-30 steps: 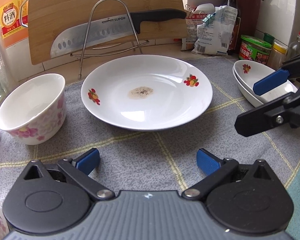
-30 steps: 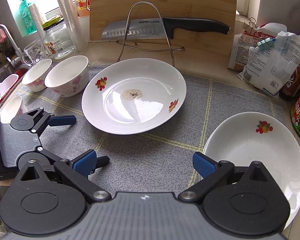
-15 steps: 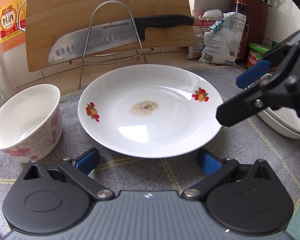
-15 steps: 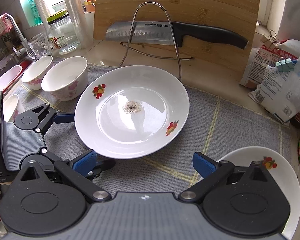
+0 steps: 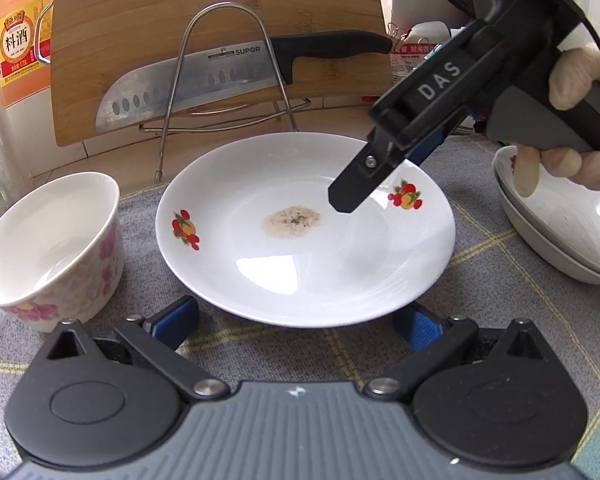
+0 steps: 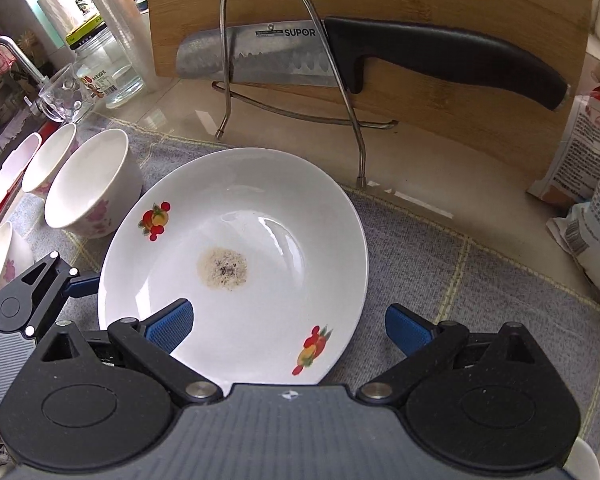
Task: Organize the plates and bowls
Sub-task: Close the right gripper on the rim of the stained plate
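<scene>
Plate [image 5: 306, 248] with a brown stain sits flat on the grey mat [image 6: 480, 280], between the floral bowl [image 5: 48, 236] at left and stacked plates [image 5: 556, 236] at right. Left gripper [image 5: 296, 320] spread, straddling its near rim. Right gripper [image 6: 288, 328] also spread, over the plate's right rim, one finger above the inside and one outside; looks the nearer to a grip.

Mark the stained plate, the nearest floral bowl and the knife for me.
stained plate [image 6: 284, 240], right wrist view, bare inner surface.
floral bowl [image 5: 40, 240], left wrist view, inner wall.
knife [image 6: 440, 54], right wrist view, black handle.
</scene>
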